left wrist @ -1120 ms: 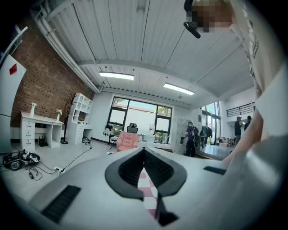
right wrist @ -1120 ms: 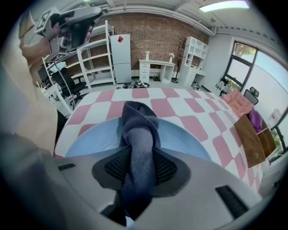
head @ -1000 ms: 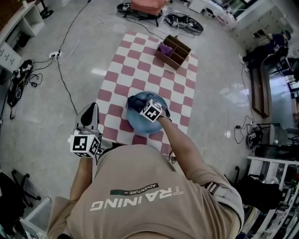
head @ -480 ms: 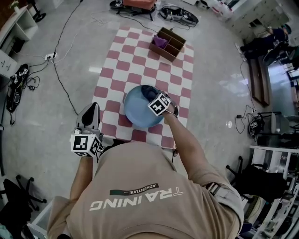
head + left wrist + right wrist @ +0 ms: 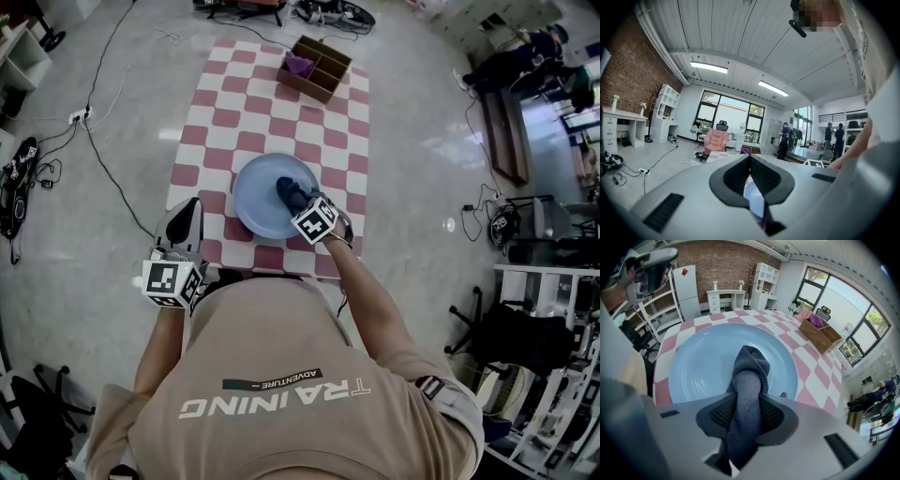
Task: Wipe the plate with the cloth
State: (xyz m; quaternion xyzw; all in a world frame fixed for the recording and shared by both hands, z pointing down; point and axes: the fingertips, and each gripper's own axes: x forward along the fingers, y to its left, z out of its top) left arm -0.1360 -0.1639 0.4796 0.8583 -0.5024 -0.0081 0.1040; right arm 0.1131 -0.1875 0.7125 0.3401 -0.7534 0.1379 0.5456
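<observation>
Head view: a person in a beige T-shirt leans over a red-and-white checked worktop. A round pale-blue plate sits on the worktop's near half. A dark grey-blue cloth lies bunched on the plate's right part, pinched by the right gripper, which points steeply down at it. The left gripper is off by the worktop's near-left corner, apart from the plate. At the far end stands a brown wooden divided box w/ something purple in one compartment. Left gripper view: the left gripper has its jaws closed tip to tip, nothing btwn them. A sliver of the plate shows thru the gap behind the tips. Beyond are a pink armchair, big windows, a brick wall on the left & people standing at back right. Right gripper view: the right gripper is clamped on the cloth. The cloth's free end rests on the plate, approx at its middle. The box is far off to the right on the worktop.
</observation>
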